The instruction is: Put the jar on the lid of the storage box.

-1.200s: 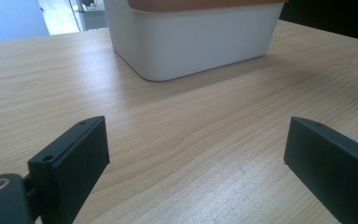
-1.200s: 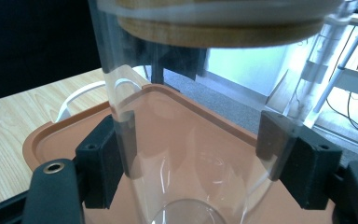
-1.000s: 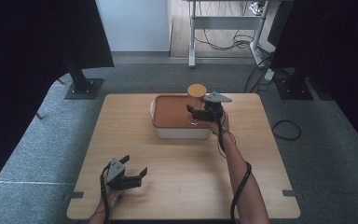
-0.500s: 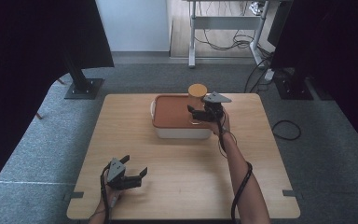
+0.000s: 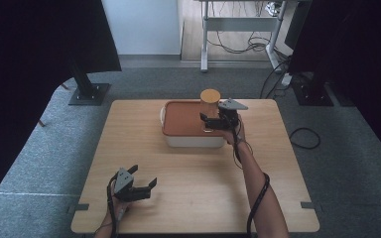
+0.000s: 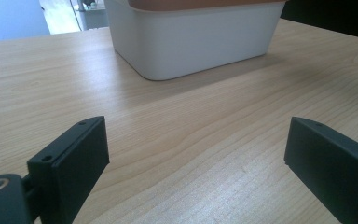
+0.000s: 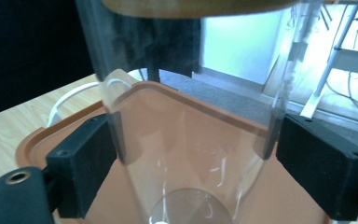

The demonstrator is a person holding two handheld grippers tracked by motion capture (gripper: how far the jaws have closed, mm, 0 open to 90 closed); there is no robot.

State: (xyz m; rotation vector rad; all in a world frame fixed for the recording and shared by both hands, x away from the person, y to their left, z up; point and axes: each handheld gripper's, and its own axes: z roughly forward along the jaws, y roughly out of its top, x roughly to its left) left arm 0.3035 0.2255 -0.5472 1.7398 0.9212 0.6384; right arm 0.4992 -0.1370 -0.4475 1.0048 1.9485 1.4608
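Clear jar (image 5: 210,110) with a flat tan lid (image 5: 210,94), upright, empty as far as the glass shows, standing on the orange lid (image 5: 183,119) of a white box (image 5: 194,141), toward that lid's right end. Seen close in the right gripper view, the jar (image 7: 191,130) has see-through walls and a round base resting on the orange surface. The box sits closed on the wooden table (image 5: 198,188), in its far middle part.

You have a clear glass jar (image 5: 210,111) with a tan wooden lid standing on the terracotta-orange lid (image 5: 183,119) of a white box (image 5: 193,141). Your table (image 5: 193,188) is pale wood with a fine grain. Both grippers are black, each topped by a grey plate.
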